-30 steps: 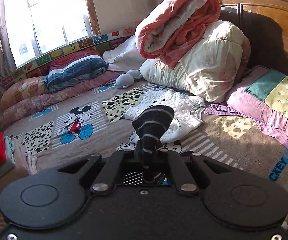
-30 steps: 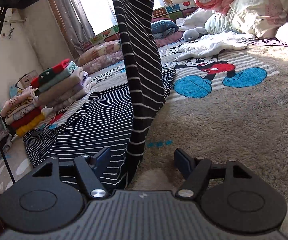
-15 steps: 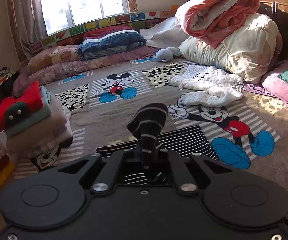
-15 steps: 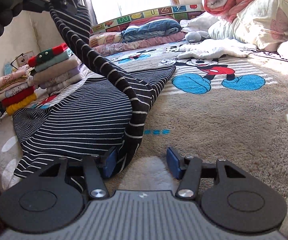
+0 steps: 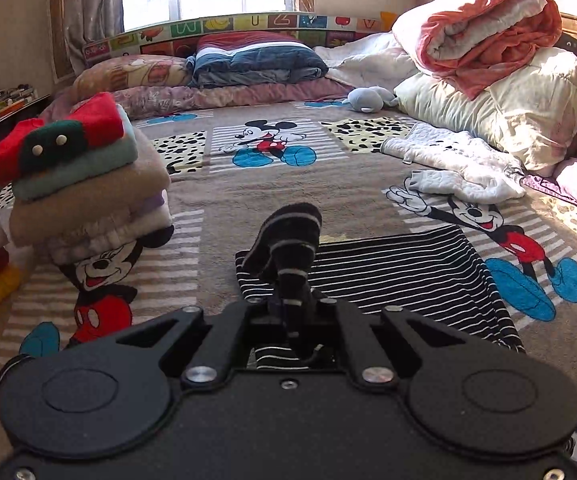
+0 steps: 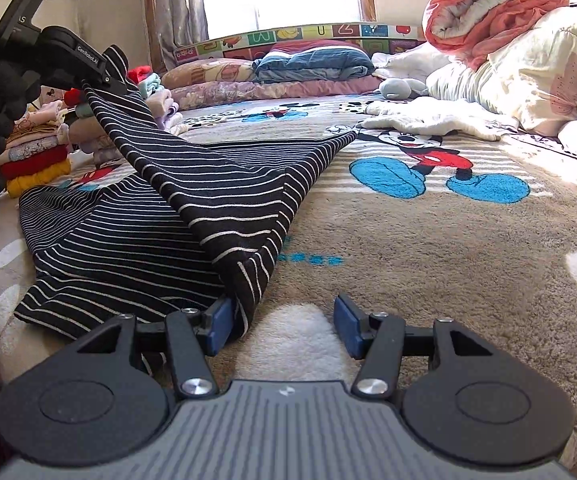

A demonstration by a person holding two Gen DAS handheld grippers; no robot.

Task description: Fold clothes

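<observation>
Bed with cartoon-mouse blanket (image 5: 328, 200). Lying on it: black striped garment (image 6: 136, 232), white quilted garment (image 5: 456, 164), stacks of folded clothes (image 5: 84, 184), piled quilts (image 5: 500, 68), grey plush toy (image 5: 368, 99).

A grey plush toy (image 5: 369, 99) lies beside rolled quilts (image 5: 484, 28).

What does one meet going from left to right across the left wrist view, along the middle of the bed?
Stack of folded clothes → left gripper shut on the striped garment → white quilted garment → cream duvet.
</observation>
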